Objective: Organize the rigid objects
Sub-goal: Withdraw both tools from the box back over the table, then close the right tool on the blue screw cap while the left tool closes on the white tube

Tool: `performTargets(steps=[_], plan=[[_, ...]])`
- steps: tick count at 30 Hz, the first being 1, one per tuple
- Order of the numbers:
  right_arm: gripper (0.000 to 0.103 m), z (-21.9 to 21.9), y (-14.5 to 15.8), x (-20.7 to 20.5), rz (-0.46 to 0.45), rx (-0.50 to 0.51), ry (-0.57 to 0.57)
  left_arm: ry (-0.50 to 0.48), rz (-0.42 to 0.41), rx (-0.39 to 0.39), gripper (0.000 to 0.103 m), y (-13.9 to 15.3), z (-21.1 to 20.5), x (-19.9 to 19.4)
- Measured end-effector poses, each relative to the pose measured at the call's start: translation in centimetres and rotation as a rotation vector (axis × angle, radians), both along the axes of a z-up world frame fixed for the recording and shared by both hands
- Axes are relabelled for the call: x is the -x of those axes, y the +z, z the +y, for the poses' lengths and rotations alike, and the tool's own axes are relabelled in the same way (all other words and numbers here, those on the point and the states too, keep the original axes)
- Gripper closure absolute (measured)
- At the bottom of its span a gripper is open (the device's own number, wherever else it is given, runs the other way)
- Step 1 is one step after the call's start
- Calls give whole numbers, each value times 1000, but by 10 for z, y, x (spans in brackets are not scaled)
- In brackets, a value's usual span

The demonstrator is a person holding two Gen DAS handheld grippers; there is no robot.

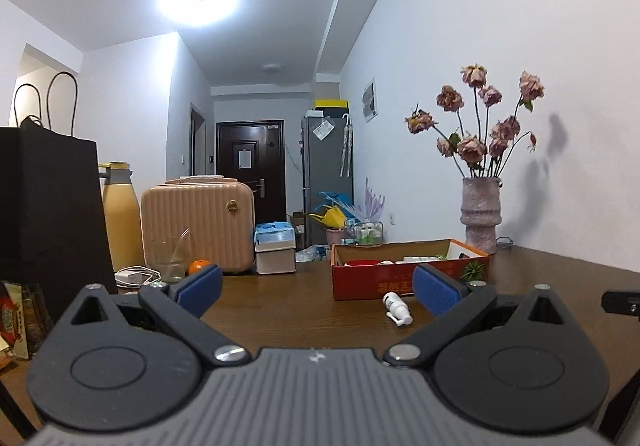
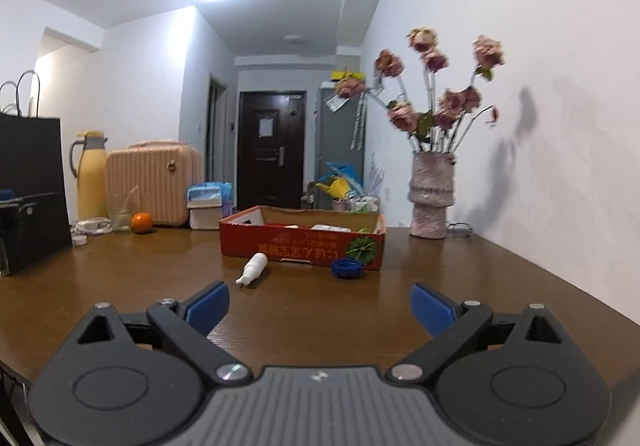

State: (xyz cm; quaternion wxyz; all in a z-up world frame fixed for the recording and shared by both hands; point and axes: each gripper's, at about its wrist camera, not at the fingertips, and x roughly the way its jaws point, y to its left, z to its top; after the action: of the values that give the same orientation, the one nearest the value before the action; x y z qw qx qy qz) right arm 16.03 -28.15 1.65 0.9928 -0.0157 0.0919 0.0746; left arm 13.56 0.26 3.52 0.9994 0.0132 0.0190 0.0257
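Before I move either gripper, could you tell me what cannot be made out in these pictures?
- Contents of the red box: both views, its front wall hides most.
- Blue cap: left view, hidden behind a gripper finger.
- White bottle label: too small in both.
- Black bag: cut off by the left edge.

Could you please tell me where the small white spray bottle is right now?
The white spray bottle lies on its side on the wooden table, just before the red cardboard box, left of the blue cap.

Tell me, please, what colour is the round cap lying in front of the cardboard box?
The cap is blue, clearest in the right wrist view, beside the red box.
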Motion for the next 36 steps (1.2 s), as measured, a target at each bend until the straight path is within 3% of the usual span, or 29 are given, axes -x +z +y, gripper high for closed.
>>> performTargets(steps=[7,14,25,31,36], plan=[[6,-16,9,34,-22,-79,-44,-21,29,34,0,1,0,7],[6,-23,4,16,-6,-66,-86,-24,135,60,0,-8,-5,-31],[7,-22,-8,-75,77,-19,-63,-78,277,44,0,-27,-29,-125],[7,-16,-8,-149,142,-13,-16,-113,343,18,0,-34,-40,-191],[9,-10,-11,-212,221,11,18,-167,421,54,3,-34,-40,-254]])
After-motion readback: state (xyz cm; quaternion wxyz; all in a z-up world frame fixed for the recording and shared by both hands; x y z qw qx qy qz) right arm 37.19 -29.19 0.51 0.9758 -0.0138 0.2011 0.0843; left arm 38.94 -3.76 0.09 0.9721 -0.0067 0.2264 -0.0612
